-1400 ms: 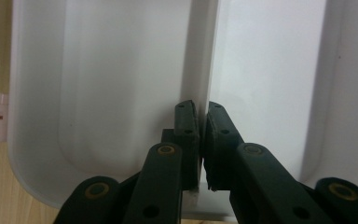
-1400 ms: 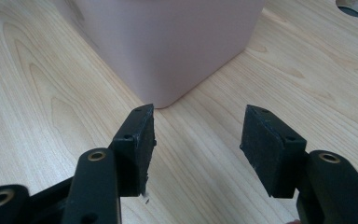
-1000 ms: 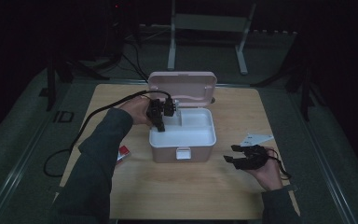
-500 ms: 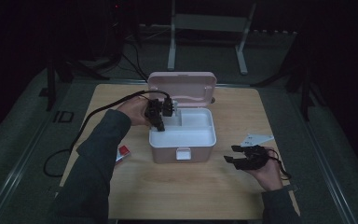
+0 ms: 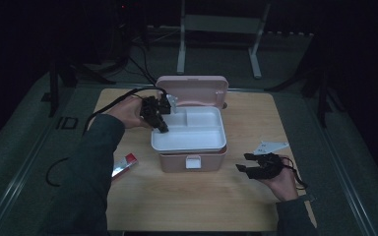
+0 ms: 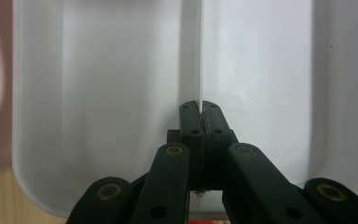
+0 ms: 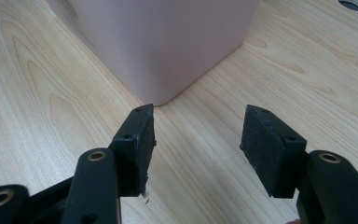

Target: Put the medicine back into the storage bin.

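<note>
Pink box [image 5: 193, 160]: the landmark, a pale pink case standing on the table near its middle, latch tab on the wall facing the person.
Lid [image 5: 192, 89]: pink, thrown back and standing upright along the far side of the box.
White tray [image 5: 197, 129]: an insert seated in the top of the box, its rim overhanging the pink walls; a thin partition [image 6: 200, 51] divides it into compartments.
Left gripper [image 5: 158, 123]: at the box's left edge, tips reaching over the tray's left rim; the person's hand and dark sleeve come to it from the left of the box.
Left jaws: pressed fully together, seen in the left gripper view; they appear to pinch the near end of the partition, though the pads hide the exact contact.
Right gripper [image 5: 250, 164]: on the table to the right of the box, well apart from it, tips pointing back toward the box.
Right jaws: standing about half open with nothing between the pads [image 7: 137, 140]; bare wood shows through the gap, and a rounded lower corner of the box [image 7: 168, 46] lies beyond them.
Red and white packet [image 5: 124, 164]: flat on the table left of the box, close to the sleeve.
White card [image 5: 270, 146]: flat on the table right of the box, just beyond the right gripper.
Table [image 5: 177, 206]: light wood.
</note>
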The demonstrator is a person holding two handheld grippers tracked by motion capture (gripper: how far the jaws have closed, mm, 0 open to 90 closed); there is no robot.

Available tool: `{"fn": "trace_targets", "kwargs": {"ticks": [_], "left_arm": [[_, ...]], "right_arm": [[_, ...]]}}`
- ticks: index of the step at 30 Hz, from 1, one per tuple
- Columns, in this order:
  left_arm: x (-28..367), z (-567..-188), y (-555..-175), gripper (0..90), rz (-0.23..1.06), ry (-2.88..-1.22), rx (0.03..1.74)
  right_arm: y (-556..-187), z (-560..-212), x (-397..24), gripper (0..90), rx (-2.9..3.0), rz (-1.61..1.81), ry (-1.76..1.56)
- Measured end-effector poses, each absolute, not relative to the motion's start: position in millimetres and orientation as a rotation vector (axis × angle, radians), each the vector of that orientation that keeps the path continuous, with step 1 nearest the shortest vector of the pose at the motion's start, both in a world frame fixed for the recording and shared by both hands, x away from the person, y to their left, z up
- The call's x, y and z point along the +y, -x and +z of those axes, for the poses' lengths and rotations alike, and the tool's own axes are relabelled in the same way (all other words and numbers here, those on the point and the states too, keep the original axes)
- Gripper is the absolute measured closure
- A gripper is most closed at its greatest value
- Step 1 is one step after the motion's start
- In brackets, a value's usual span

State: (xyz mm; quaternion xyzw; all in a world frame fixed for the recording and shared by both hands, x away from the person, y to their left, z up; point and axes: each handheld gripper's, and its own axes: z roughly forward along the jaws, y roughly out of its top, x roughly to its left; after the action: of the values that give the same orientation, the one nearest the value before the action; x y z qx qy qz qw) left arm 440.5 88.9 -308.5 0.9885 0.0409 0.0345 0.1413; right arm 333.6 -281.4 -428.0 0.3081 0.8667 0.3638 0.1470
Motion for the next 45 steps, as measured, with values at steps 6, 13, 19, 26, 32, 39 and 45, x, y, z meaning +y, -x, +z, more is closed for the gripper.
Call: {"fn": "trace_targets", "kwargs": {"ticks": [6, 13, 19, 26, 32, 39, 45], "left_arm": [[123.4, -302.5, -430.0, 89.4, 0.089, -2.816, 0.187], [176.8, -297.5, -413.6, 89.4, 0.111, -2.776, 0.299], [219.5, -298.5, -402.1, 89.4, 0.093, -2.749, 0.397], [276.7, -316.6, -393.1, 89.3, 0.093, -2.692, 0.592], [297.7, -335.3, -399.5, 89.4, 0.063, -2.617, 0.676], [308.7, -351.0, -403.2, 89.4, 0.101, -2.648, 0.758], [303.7, -377.4, -419.7, 89.4, 0.127, -2.650, 0.818]], "right_arm": [[-333.4, -426.6, -282.7, 43.7, 2.492, 1.048, -0.891], [-333.9, -426.4, -283.4, 43.8, 2.489, 1.048, -0.892], [-333.8, -425.9, -284.5, 43.7, 2.486, 1.050, -0.892], [-334.0, -426.3, -284.8, 43.6, 2.485, 1.050, -0.897], [-333.8, -426.7, -284.1, 43.6, 2.485, 1.050, -0.901], [-333.3, -426.8, -287.7, 43.6, 2.478, 1.050, -0.911], [-332.9, -427.0, -285.2, 43.5, 2.485, 1.045, -0.898]]}}
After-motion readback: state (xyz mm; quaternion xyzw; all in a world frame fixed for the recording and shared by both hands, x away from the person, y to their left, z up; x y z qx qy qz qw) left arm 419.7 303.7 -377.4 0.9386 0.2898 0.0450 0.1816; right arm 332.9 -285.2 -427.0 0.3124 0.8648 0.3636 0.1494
